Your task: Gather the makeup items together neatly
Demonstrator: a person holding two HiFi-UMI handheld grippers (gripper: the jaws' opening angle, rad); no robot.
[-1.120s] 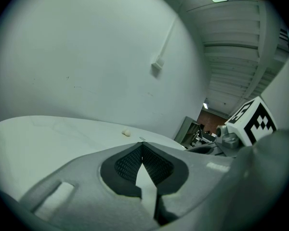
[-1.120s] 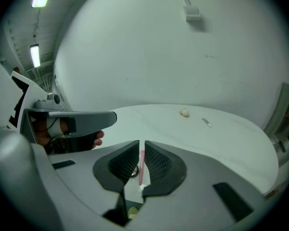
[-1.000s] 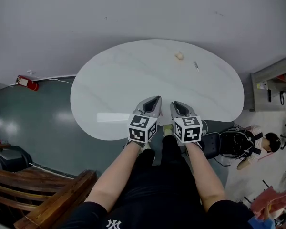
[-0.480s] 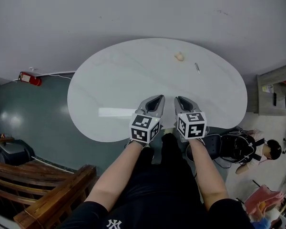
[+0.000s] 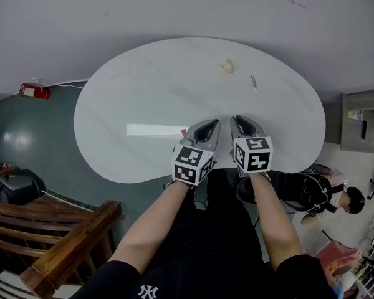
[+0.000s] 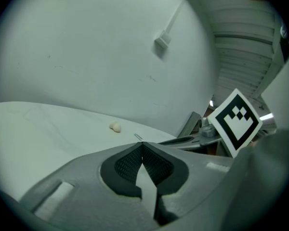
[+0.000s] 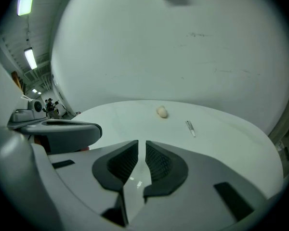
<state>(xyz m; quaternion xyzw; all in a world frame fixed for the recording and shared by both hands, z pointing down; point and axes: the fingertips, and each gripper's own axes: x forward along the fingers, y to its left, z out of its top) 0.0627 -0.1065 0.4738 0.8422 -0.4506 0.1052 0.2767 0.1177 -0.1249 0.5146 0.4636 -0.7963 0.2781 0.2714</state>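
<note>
Left tool (image 5: 210, 127), closed empty, and right tool (image 5: 240, 123), just cracking open, empty, advanced over the table (image 5: 149, 92).

Soft, even indoor light, glare streak on white table (image 5: 112, 104), fisheye-darkened corners, sharp focus.

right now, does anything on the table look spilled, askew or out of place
Nothing spilled or damaged. The sponge and the pen lie apart near the table's far edge, not yet gathered.
</note>
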